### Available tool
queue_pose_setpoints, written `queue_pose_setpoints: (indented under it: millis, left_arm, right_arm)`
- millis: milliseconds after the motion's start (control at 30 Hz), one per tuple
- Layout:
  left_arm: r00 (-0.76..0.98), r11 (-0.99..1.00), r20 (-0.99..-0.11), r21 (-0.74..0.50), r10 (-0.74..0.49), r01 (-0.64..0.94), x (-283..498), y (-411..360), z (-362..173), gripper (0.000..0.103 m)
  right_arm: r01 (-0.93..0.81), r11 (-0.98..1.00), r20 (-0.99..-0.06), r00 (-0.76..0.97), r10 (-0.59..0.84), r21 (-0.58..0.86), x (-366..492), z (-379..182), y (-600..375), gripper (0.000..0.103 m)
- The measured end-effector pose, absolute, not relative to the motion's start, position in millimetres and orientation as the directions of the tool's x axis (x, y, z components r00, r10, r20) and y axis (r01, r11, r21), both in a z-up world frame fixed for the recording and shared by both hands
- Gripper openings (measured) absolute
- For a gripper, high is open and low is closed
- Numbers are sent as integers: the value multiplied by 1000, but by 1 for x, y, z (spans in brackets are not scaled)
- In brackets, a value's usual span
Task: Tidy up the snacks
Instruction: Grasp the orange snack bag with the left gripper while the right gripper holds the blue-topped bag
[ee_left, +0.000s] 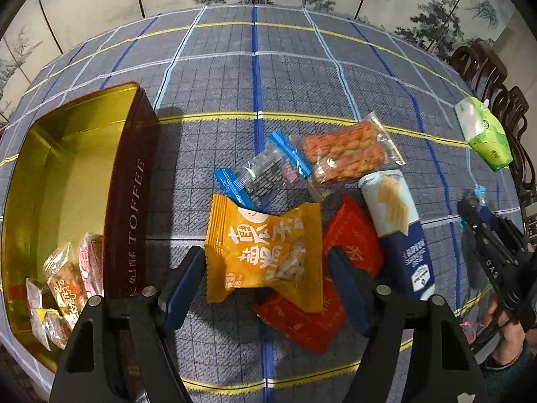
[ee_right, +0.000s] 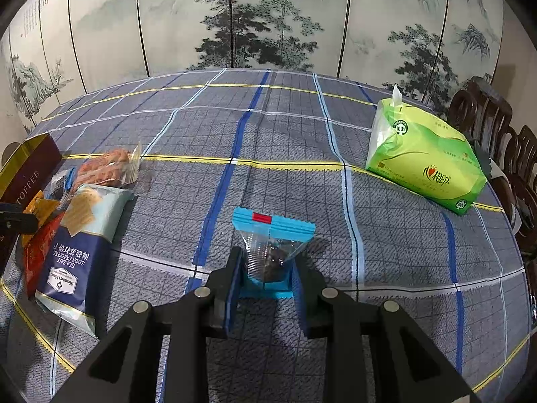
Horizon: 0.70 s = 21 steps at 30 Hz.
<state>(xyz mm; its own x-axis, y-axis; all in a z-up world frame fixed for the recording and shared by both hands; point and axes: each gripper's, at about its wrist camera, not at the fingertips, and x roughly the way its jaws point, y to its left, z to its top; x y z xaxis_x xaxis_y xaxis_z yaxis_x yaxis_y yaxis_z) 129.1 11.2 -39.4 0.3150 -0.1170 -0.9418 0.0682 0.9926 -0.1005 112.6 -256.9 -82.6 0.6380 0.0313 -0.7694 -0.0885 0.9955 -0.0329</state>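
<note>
meanwhile the left gripper (ee_left: 266,270) gapes around the orange packet (ee_left: 265,252) (untouched), the right gripper (ee_right: 266,268) clamping a blue-edged packet (ee_right: 270,247).

Both grippers are black, angular frames with triangular cut-outs, silver round pivot bolts and dark blue finger pads (ee_left: 183,282). Right of the orange snack packet (ee_left: 265,252), the right gripper (ee_left: 470,206) carries white "DAS" lettering, with a dark teal sleeve (ee_left: 506,369) below.

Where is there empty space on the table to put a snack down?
The checked cloth is bare between the snack pile and the green tissue pack, and along the far edge by the screen. The far end of the toffee tin is also free. It is crowded around the orange packet.
</note>
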Motion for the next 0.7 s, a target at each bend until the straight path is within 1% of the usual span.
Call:
queue_pose_setpoints:
  millis: [233, 333, 567, 700]
  left_arm:
    - [319, 992, -940, -108, -123, 67, 128, 16, -42, 56]
    - [334, 992, -935, -97, -118, 81, 126, 15, -38, 39]
    - [326, 990, -935, -122, -140, 78, 124, 17, -36, 30]
    - [329, 989, -934, -120, -142, 85, 120, 16, -33, 29]
  right_arm:
    - [-88, 996, -769, 638, 31, -34, 113, -83, -257, 28]
    - [-88, 995, -769, 638, 31, -34, 113, -83, -257, 28]
    - [-89, 996, -769, 638, 31, -33, 112, -83, -257, 28]
    - [-88, 996, -769, 638, 31, -33, 112, -83, -257, 28]
